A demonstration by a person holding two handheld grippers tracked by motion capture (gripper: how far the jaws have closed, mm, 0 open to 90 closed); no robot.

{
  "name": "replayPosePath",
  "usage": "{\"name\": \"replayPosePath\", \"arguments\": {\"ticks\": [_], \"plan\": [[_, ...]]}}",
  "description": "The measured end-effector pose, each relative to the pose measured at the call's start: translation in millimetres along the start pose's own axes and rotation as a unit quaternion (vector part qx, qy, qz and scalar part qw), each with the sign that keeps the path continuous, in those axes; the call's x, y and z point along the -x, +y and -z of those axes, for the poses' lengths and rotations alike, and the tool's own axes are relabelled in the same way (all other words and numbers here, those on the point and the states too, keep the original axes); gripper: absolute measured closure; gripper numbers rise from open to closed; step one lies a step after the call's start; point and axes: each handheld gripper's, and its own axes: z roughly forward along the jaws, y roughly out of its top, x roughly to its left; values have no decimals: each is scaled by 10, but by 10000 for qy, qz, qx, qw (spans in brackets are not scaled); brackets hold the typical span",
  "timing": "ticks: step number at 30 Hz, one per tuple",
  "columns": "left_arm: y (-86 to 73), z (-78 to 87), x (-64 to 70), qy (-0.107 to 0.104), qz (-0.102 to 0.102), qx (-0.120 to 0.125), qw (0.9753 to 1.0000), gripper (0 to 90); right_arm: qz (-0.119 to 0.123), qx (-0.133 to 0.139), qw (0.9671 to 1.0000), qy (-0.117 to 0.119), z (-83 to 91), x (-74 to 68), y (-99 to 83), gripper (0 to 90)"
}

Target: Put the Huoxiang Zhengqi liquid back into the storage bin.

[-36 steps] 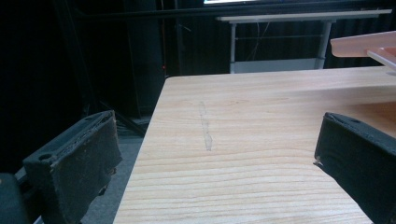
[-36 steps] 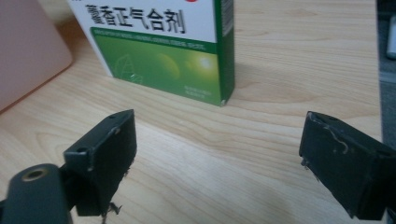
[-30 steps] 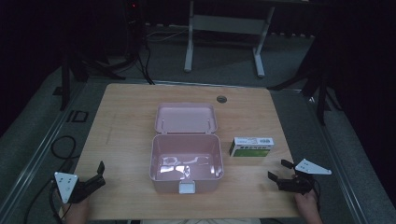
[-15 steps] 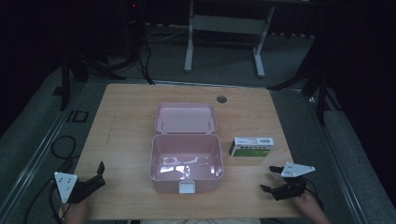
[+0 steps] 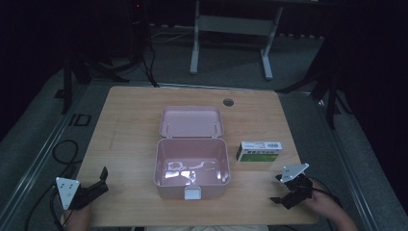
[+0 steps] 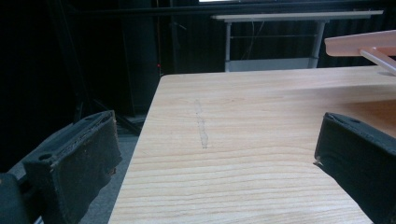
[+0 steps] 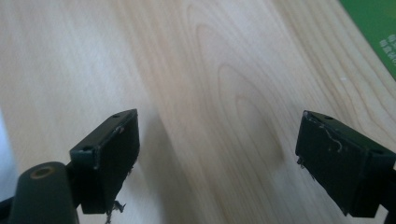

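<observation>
Pink and open, the box [image 5: 191,166] sits mid-table, its lid laid back; the green carton [image 5: 259,151] lies just right of it. I judge this the approach: my right tongs [image 5: 280,188], spread and empty, must swing toward the carton. My left tongs [image 5: 102,180] hover spread near the table's [image 5: 130,120] front-left edge, bare wood around them.

surface [image 5: 130,120]: pale wood with fine straight grain, a faint grey streak near its left edge
open box [image 5: 191,168]: soft pink inside and out, lid the same pink, a white latch at the front
small carton [image 5: 259,151]: green with a white top face and dark print
left tongs [image 5: 98,181]: black, with a grey plate
right tongs [image 5: 279,190]: black, with a grey plate
floor [image 5: 38,130]: dull grey
</observation>
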Motion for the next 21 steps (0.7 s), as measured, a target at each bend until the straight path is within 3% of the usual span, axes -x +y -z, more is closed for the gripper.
{"name": "replayPosePath", "arguments": {"ticks": [4, 11, 17, 21], "plan": [[0, 0, -1, -15, -5, -11, 10000, 2, 298, -607, 9977, 70, 72, -3, 129, 133], [-1, 0, -2, -24, -1, -16, 10000, 2, 621, -1611, 9848, 169, 117, -6, 302, 131], [-1, 0, -3, -27, -8, -27, 10000, 2, 779, -2065, 9748, 328, 181, -2, 484, 131], [-1, 0, -4, -40, 6, -23, 10000, 2, 831, -2211, 9704, 501, 228, -6, 598, 129]]}}
